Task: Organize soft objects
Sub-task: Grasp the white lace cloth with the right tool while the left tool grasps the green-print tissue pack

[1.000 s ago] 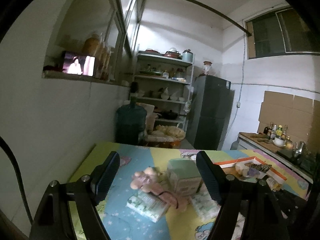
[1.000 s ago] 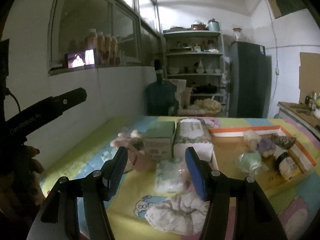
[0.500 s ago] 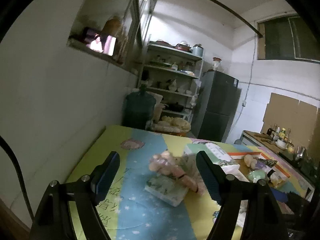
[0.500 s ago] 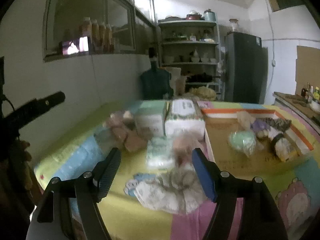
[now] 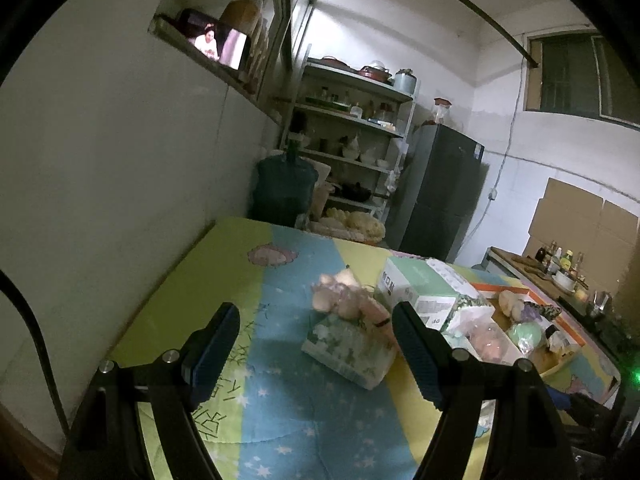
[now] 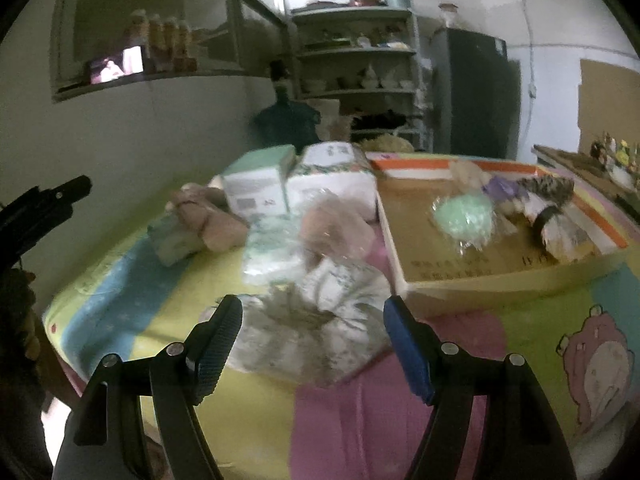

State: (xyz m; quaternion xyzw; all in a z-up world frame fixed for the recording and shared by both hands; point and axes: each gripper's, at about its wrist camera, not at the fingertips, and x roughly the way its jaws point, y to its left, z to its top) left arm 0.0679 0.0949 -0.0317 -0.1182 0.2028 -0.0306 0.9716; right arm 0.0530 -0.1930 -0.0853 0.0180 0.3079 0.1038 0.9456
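Observation:
Soft things lie on a colourful cloth-covered table point(image 5: 280, 400). A pink plush toy point(image 5: 348, 300) rests on a floral tissue pack point(image 5: 348, 350) in the left wrist view. My left gripper point(image 5: 316, 350) is open and empty, just short of them. In the right wrist view a crumpled white cloth bundle point(image 6: 308, 328) lies right ahead of my open, empty right gripper point(image 6: 312, 344). Behind it are a clear bag with a pink item point(image 6: 336, 228), a small tissue pack point(image 6: 268, 252) and the plush toy point(image 6: 208, 220).
A cardboard tray point(image 6: 500, 280) at the right holds a green ball point(image 6: 464, 216) and other soft items. Two boxes point(image 6: 260, 184) stand behind the pile. The white wall point(image 5: 120, 160) runs along the table's left edge. Shelves, a fridge point(image 5: 436, 188) and a water jug stand beyond.
Both grippers have pulled back from the pile. The left view swung left toward the wall. The right gripper opened wider and now faces the white cloth bundle.

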